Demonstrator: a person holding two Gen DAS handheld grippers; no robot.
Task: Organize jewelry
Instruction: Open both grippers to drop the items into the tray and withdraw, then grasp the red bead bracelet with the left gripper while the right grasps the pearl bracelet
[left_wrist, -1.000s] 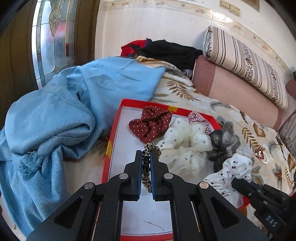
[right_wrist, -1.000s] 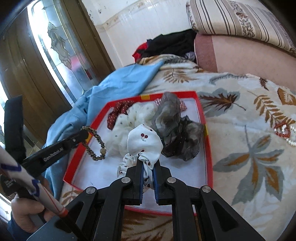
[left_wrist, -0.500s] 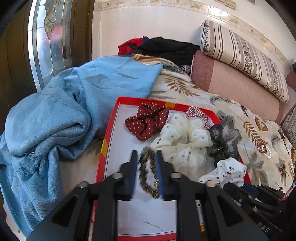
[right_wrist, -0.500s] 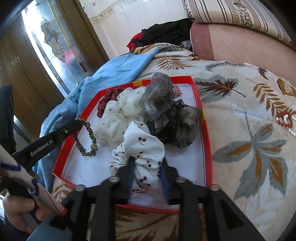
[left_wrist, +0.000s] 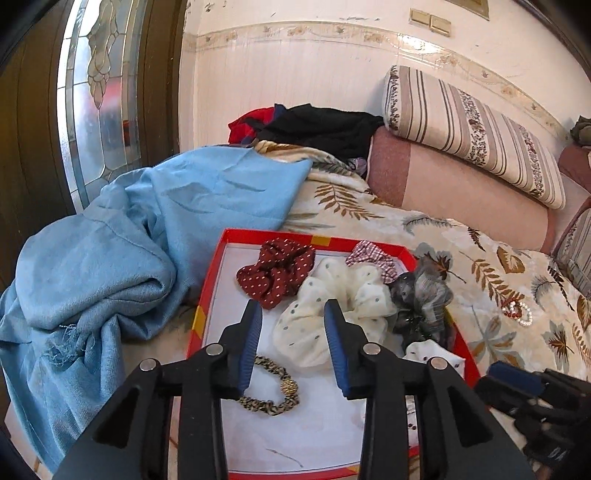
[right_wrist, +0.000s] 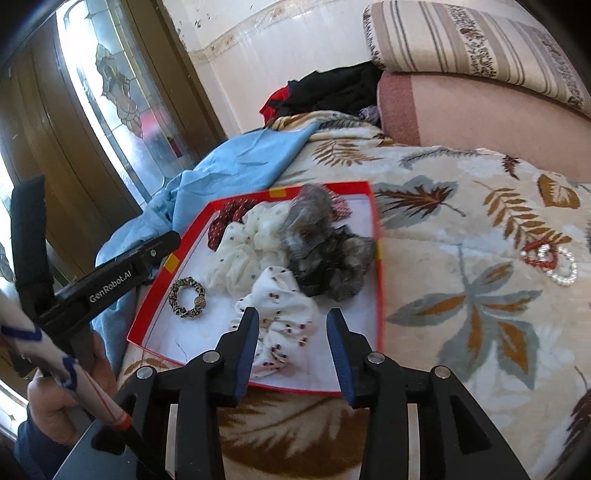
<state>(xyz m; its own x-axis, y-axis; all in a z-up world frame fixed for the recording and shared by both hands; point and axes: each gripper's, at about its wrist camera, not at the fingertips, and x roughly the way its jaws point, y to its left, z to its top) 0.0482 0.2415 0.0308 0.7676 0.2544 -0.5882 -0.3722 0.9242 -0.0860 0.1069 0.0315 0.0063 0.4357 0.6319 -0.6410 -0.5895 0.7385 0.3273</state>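
Leopard-print hair tie (left_wrist: 269, 387), gold bead.

- Red tray (left_wrist: 207, 291), white floor, lies flat on the leaf-print bedspread.
- Leopard hair tie (left_wrist: 271, 391) with gold bead lies flat, alone near the front.
- Cherry-print scrunchie (right_wrist: 282, 317) lies beside the cream (left_wrist: 332, 314), maroon (left_wrist: 277, 273) and grey (right_wrist: 325, 243) ones.

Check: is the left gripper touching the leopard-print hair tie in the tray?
Apart. The right wrist view shows the left gripper raised beside the tray's left rim, jaws opening, while the leopard-print hair tie lies alone on the tray floor.
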